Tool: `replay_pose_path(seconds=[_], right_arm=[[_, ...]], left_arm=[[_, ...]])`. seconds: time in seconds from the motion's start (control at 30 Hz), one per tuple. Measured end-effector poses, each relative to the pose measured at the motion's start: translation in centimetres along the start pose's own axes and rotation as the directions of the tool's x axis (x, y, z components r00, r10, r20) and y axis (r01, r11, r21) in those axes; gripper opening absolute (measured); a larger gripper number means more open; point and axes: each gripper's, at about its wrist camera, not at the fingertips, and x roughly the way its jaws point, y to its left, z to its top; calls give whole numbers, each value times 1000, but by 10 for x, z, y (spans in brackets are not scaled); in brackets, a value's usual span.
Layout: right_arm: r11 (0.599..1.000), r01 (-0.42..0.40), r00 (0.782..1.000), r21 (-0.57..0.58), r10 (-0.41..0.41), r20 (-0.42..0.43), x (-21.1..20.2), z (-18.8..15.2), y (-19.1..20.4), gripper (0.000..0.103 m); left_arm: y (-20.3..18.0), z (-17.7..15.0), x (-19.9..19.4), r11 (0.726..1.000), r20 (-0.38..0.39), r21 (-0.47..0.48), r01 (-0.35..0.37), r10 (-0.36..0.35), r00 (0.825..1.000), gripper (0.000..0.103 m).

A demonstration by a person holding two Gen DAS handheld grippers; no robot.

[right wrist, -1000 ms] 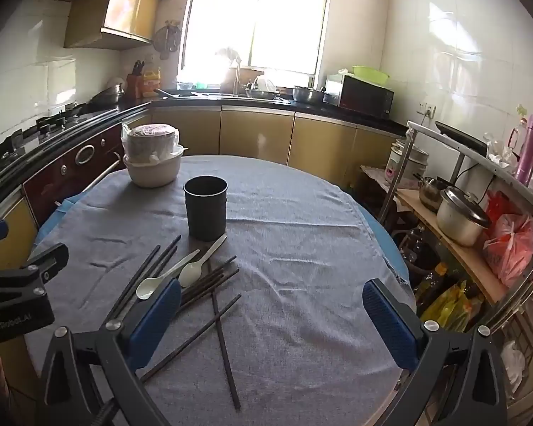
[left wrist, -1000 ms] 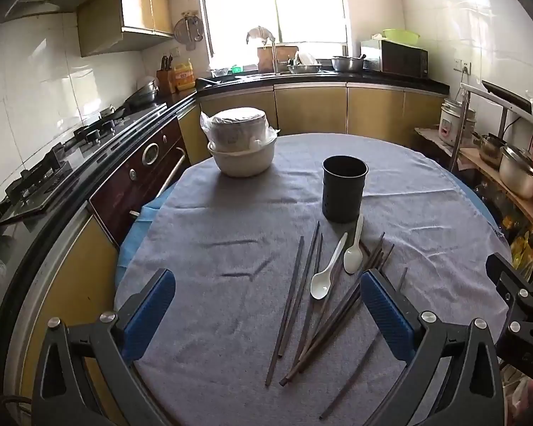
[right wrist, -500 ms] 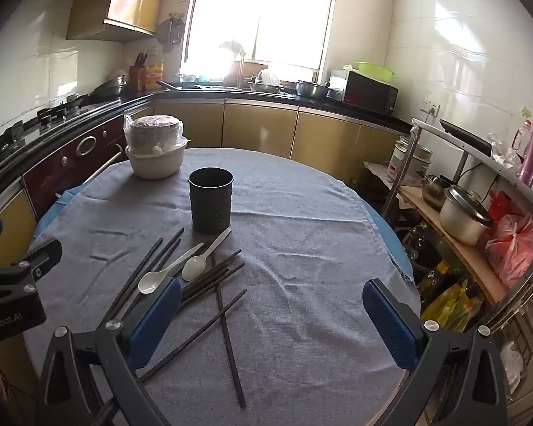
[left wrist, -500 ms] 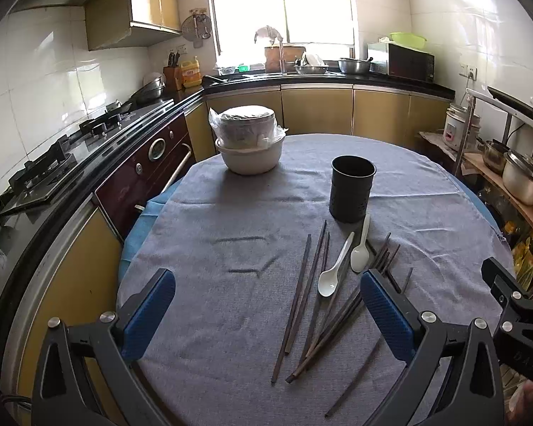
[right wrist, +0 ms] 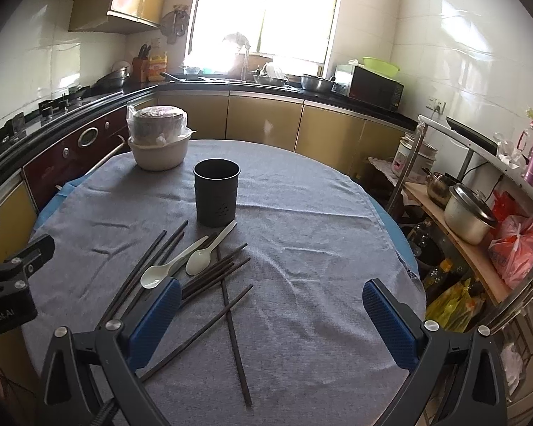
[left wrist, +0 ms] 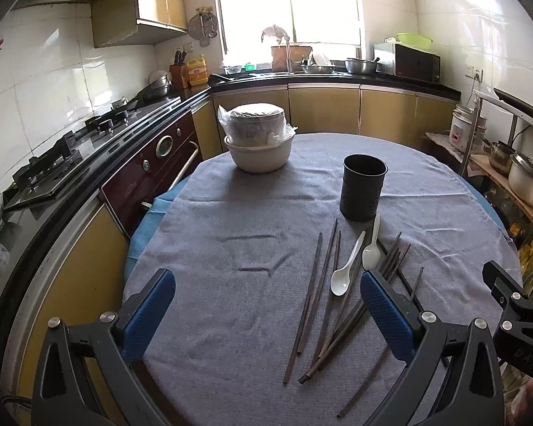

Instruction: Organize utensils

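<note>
A black utensil holder (left wrist: 363,191) stands upright and empty on the grey-clothed round table (left wrist: 231,234); it also shows in the right wrist view (right wrist: 216,192). Two white spoons (left wrist: 351,262) (right wrist: 181,262) lie in front of it among several dark chopsticks (left wrist: 323,298) (right wrist: 216,277) scattered on the cloth. My left gripper (left wrist: 266,305) is open and empty, above the near table edge, left of the utensils. My right gripper (right wrist: 268,314) is open and empty, above the near edge, right of the utensils.
A white bowl with a bagged stack of bowls (left wrist: 257,142) sits at the table's far left (right wrist: 158,140). Stove and oven (left wrist: 152,156) run along the left. A rack with pots (right wrist: 469,213) stands close to the table's right.
Both grippers have risen and drawn back slightly, so the table and utensils sit a little lower and farther in view. Nothing on the table has moved.
</note>
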Motion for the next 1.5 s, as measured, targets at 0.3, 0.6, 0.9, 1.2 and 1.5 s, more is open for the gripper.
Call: replay_pose_path(seconds=[0.3,0.6,0.9,1.2,1.5], right_arm=[[1000,-2,1000,-2,2,-10,6,-2,2,103],[1000,-6,1000,-4,6,-19,8,-3,3,103],[1000,-6,999,-2,6,-32,13,-4,3,103],[1000,-15,998,10,16,-55,22,-7,0,103],[966,-172,966,194,205,-161,72,-11,-34,101]], left_arm=[[0,-3,2,1000,-8,9,-10,10,1000,103],[-2,-3,3,1000,-9,16,-12,12,1000,103],[-4,-5,6,1000,-15,26,-14,14,1000,103],[1,-10,24,1000,-61,23,-3,5,998,103],[16,-18,69,1000,-171,12,27,-25,985,103]])
